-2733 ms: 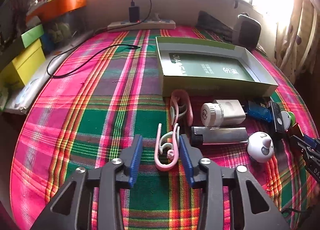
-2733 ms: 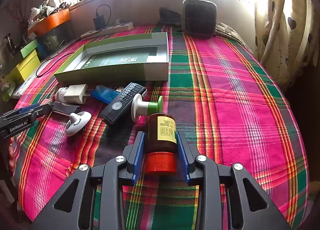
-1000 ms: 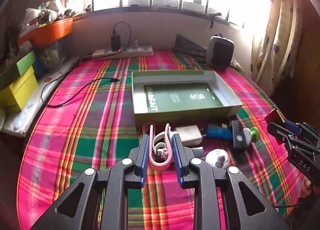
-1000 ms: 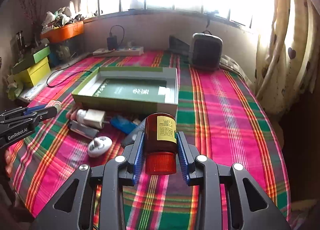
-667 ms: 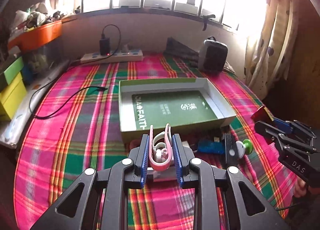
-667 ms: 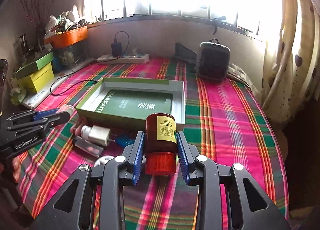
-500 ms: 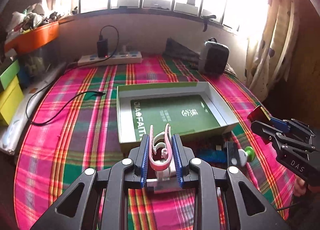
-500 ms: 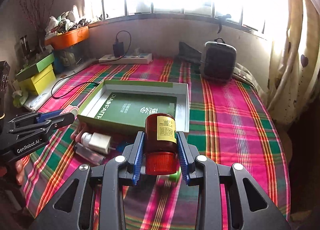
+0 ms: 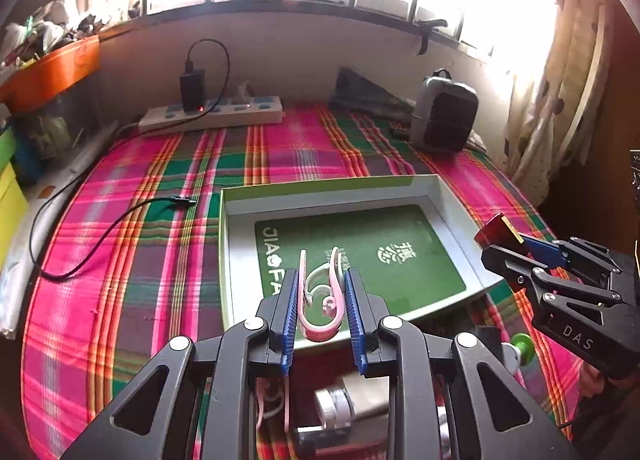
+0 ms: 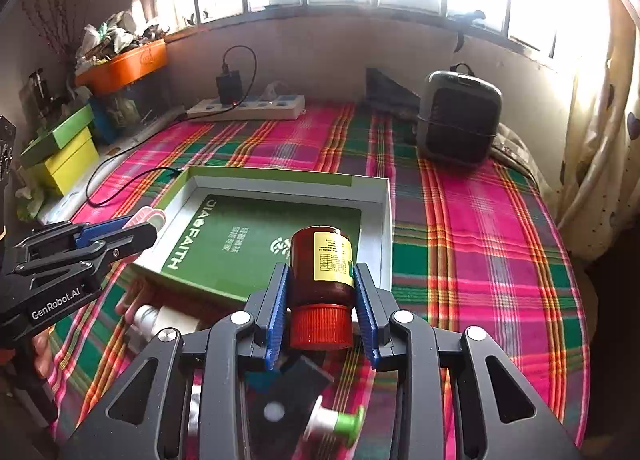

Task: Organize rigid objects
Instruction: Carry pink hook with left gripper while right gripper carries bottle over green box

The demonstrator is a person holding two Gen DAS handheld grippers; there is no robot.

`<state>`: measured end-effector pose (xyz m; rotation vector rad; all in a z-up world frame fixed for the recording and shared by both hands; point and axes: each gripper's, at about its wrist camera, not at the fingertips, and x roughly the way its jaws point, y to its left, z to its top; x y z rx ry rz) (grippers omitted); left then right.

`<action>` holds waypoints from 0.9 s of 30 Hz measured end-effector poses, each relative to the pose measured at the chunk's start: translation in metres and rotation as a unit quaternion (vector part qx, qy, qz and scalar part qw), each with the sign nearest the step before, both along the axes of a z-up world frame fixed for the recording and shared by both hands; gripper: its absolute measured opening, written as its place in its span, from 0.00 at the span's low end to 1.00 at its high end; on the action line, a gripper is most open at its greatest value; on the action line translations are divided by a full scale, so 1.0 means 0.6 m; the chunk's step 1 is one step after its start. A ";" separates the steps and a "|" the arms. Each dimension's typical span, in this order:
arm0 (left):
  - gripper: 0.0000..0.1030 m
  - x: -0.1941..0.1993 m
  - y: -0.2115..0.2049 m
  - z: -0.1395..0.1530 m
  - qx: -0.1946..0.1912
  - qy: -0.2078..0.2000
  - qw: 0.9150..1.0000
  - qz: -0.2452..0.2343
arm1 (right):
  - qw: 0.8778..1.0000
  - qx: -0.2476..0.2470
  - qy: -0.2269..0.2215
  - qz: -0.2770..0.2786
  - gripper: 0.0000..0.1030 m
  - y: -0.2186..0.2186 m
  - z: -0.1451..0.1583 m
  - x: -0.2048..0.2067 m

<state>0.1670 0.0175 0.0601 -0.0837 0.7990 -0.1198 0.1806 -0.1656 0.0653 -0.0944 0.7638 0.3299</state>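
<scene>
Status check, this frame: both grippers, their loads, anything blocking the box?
Left gripper shut on pink ear-hook earphone. Right gripper shut on brown red-capped pill bottle. Both above open green box; nothing blocking.

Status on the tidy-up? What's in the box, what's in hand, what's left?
Done: nothing yet; the green box holds no loose items. In hand: left gripper is shut on the pink earhook, right gripper on the brown pill bottle, both over the box's near edge. Left on the cloth: white charger, black remote, green-tipped white piece, another pink earhook.
</scene>
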 end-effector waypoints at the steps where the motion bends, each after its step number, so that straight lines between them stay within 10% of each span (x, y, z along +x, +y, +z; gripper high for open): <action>1: 0.21 0.006 -0.001 -0.003 0.001 0.003 1.000 0.000 | 1.000 -0.001 0.003 -0.001 0.32 0.001 -0.002 0.006; 27: 0.21 0.071 -0.011 -0.068 0.026 0.051 0.998 -0.001 | 0.998 -0.013 0.061 0.005 0.32 0.020 -0.073 0.102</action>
